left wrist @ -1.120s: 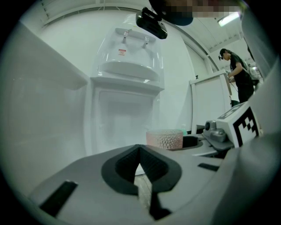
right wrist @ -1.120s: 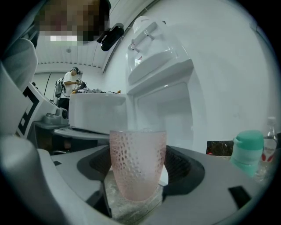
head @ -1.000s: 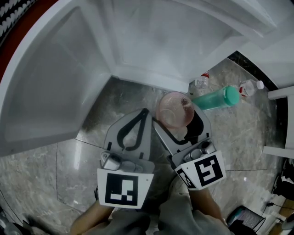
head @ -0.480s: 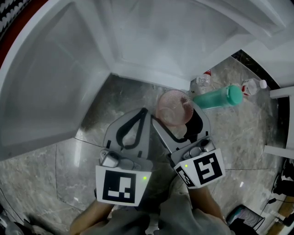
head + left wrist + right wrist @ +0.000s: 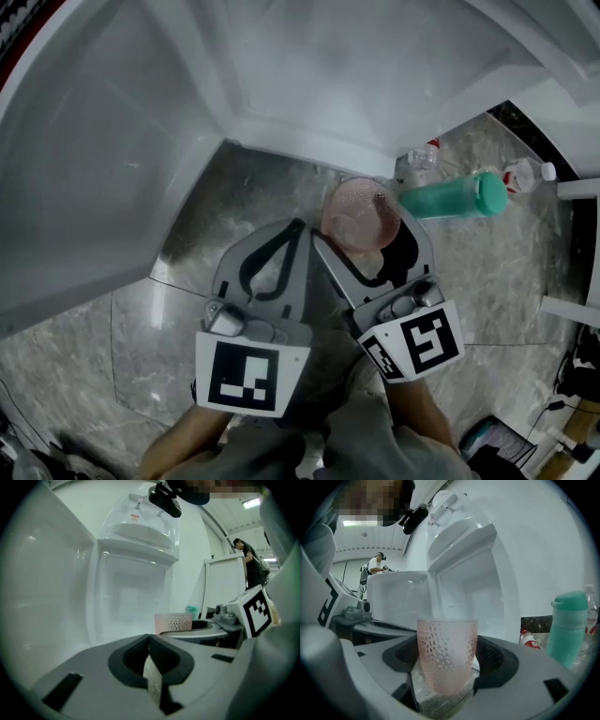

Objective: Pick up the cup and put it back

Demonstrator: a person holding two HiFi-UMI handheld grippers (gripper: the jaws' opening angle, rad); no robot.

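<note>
Little changed in the last sec: our right gripper point(image 5: 369, 234) fingers stay clamped on the pink cup point(image 5: 361, 211), left gripper point(image 5: 296, 229) closed & empty, so put-back's still pending.

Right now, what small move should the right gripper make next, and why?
Probably raise the right gripper straight up slightly: its jaws clasp the upright pink cup on both sides, and the teal bottle stands clear to its right.
</note>
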